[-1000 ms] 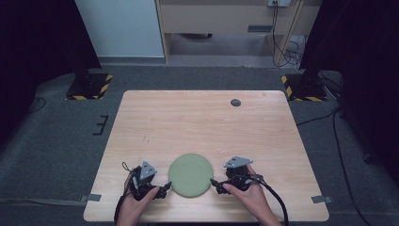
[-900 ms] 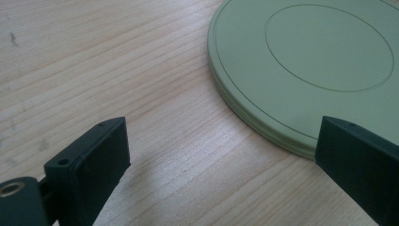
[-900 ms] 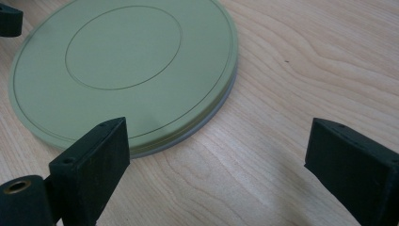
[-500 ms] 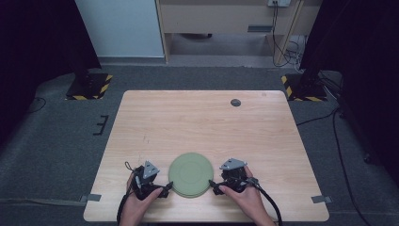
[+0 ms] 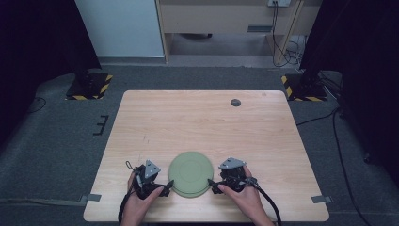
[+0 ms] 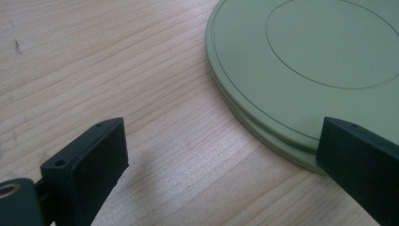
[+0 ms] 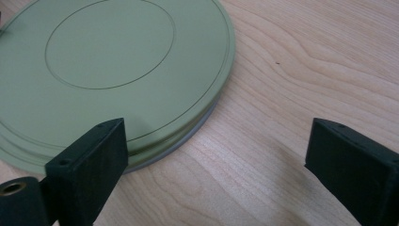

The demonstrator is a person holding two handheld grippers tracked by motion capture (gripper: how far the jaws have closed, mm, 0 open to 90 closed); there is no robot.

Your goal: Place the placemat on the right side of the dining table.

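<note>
Basically early stage: nothing lifted yet. The wooden surface (image 5: 197, 127) takes up the middle of the high view, and the green plate (image 5: 189, 173) lies flat on it at lower centre, close to the near edge. In both gripper views a second rim peeks out under the top one, so it looks like a stack of two, the lower edge greyer in the right gripper view; can't be sure.

Left tool (image 5: 163, 188) sits at lower left of the plate, jaws apart, one jaw at the plate's rim and the other over bare wood in the left gripper view (image 6: 221, 160). Right tool (image 5: 214, 187) sits at lower right, jaws also spread wide, one jaw over the plate's edge and the other on open wood (image 7: 216, 155). Neither grips anything.

Judgement: approach done, both tools flank the rim; closing on the edge and lifting or separating is left.

Around: a small dark round disc (image 5: 235, 102) at upper right of the surface, well apart from the plate. Nothing lies between the tools and the plate. Only snag: the rim is thin and low, so the jaws may slip.
</note>
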